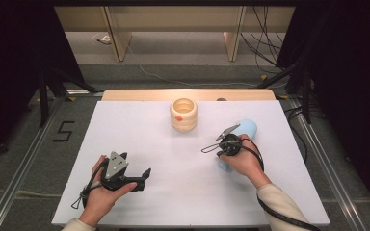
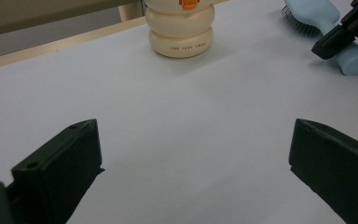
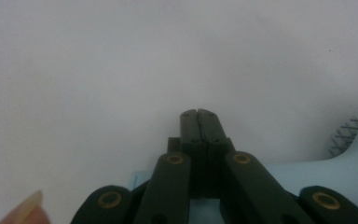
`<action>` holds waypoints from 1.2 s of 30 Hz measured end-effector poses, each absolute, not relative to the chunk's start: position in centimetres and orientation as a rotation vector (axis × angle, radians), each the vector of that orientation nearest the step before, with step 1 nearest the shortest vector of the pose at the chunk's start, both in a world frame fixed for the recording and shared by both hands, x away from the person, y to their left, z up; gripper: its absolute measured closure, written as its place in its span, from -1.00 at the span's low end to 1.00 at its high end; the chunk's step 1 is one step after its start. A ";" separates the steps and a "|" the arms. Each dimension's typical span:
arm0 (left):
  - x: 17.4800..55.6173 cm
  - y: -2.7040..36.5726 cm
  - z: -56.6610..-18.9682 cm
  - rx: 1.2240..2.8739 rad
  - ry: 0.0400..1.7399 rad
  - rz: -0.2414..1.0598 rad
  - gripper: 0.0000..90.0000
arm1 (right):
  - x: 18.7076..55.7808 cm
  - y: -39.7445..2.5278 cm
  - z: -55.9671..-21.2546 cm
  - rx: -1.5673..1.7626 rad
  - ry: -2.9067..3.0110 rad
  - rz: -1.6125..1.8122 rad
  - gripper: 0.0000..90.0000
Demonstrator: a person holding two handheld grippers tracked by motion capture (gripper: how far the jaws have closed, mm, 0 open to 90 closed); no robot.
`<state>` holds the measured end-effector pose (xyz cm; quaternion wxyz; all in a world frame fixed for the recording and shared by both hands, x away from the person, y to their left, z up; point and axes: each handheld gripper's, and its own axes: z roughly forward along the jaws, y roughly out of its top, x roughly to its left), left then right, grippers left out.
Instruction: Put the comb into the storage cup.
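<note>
A cream ribbed cup (image 1: 183, 114) with an orange mark stands upright at the table's far middle; it also rises ahead in the left gripper view (image 2: 182, 32). A light blue hairbrush (image 1: 245, 129) lies to its right, bristles sideways (image 2: 307, 18). My right gripper (image 1: 221, 150) hovers over the brush's handle, jaws pressed together with nothing between them (image 3: 199, 116); the blue handle (image 3: 345, 163) lies beneath it. My left gripper (image 1: 143, 179) rests near the front left, wide open and empty (image 2: 193, 140), pointing toward the cup.
The white table top (image 1: 139, 139) sits on a wooden board whose far edge (image 1: 135, 95) shows behind the cup. Cables trail from both grippers. Beyond the table are dark stands, floor cables and wooden furniture legs.
</note>
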<state>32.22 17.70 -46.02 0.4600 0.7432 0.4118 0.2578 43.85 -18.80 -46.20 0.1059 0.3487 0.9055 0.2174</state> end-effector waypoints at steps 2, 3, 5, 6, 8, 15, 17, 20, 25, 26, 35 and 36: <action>32.2 17.7 -46.0 1.828 1.015 0.633 -0.95 | 43.7 -19.1 -46.1 1.039 2.686 0.615 1.00; 32.2 17.7 -46.0 1.828 1.015 0.634 -0.95 | 43.7 -19.2 -46.0 1.047 2.691 0.607 1.00; 32.2 17.7 -46.0 1.828 1.015 0.634 -0.95 | 43.5 -19.6 -46.0 1.059 2.697 0.598 1.00; 32.2 17.7 -46.0 1.828 1.015 0.634 -0.95 | 43.4 -19.7 -45.9 1.071 2.697 0.590 1.00; 32.2 17.7 -46.0 1.829 1.014 0.635 -0.95 | 43.4 -19.9 -45.9 1.076 2.697 0.580 1.00; 32.1 17.7 -46.0 1.830 1.011 0.635 -0.95 | 42.6 -21.2 -45.7 1.103 2.699 0.539 1.00; 32.1 17.6 -46.0 1.832 1.009 0.634 -0.95 | 42.3 -21.8 -45.7 1.112 2.698 0.519 1.00; 32.0 17.6 -45.9 1.832 1.009 0.635 -0.95 | 42.2 -22.1 -45.7 1.128 2.702 0.512 1.00; 32.0 17.7 -45.9 1.827 1.012 0.638 -0.95 | 41.9 -23.4 -45.6 1.185 2.701 0.514 1.00; 32.0 17.6 -45.9 1.830 1.008 0.638 -0.95 | 41.9 -23.5 -45.6 1.189 2.700 0.511 1.00; 32.0 17.6 -45.9 1.831 1.010 0.638 -0.95 | 42.0 -24.6 -45.6 1.230 2.694 0.479 1.00; 32.0 17.6 -45.9 1.832 1.009 0.638 -0.95 | 42.0 -25.0 -45.5 1.231 2.688 0.465 1.00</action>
